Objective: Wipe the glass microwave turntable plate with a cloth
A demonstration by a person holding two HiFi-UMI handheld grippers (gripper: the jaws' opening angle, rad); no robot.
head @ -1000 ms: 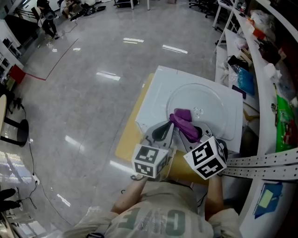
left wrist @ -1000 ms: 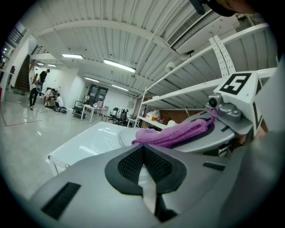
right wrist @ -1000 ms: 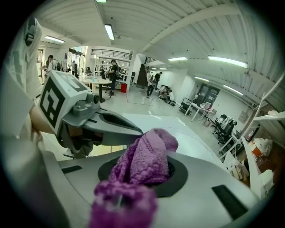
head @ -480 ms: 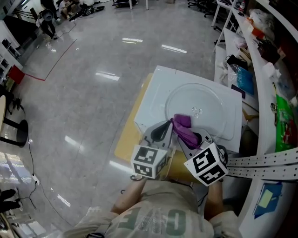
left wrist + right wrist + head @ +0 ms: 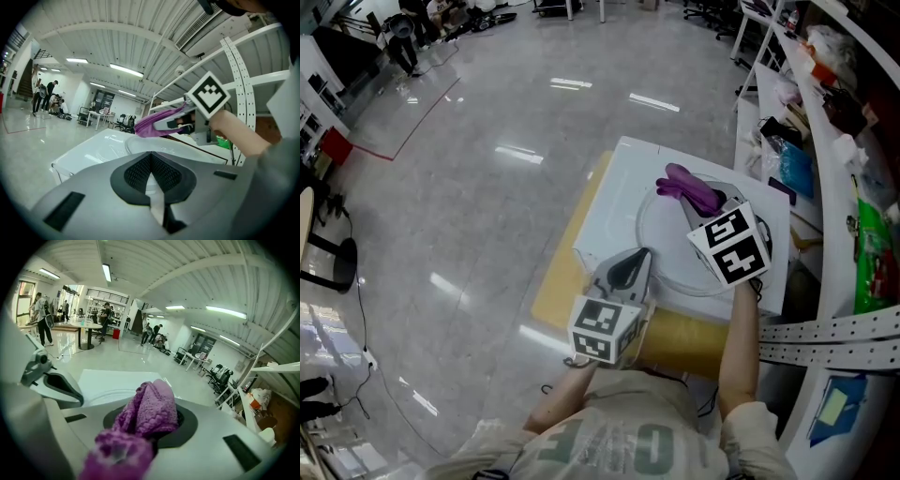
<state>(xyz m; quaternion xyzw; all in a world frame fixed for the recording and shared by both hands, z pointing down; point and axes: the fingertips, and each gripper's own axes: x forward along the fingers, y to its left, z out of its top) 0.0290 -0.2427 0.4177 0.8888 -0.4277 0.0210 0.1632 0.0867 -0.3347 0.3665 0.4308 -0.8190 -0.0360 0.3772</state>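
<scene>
Cloth (image 5: 684, 186) (purple) pinched in right gripper (image 5: 705, 201) jaws; left gripper (image 5: 641, 257) jaws together

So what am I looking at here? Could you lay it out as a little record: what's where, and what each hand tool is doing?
place: large hall with a shiny floor, shelves on the person's right
plate: glass plate lying flat on a white box
cloth: purple cloth, over the plate's far edge
right gripper: shut on the cloth
left gripper: at the plate's near rim, jaws closed, seemingly pinching that rim
stage: wiping under way
</scene>
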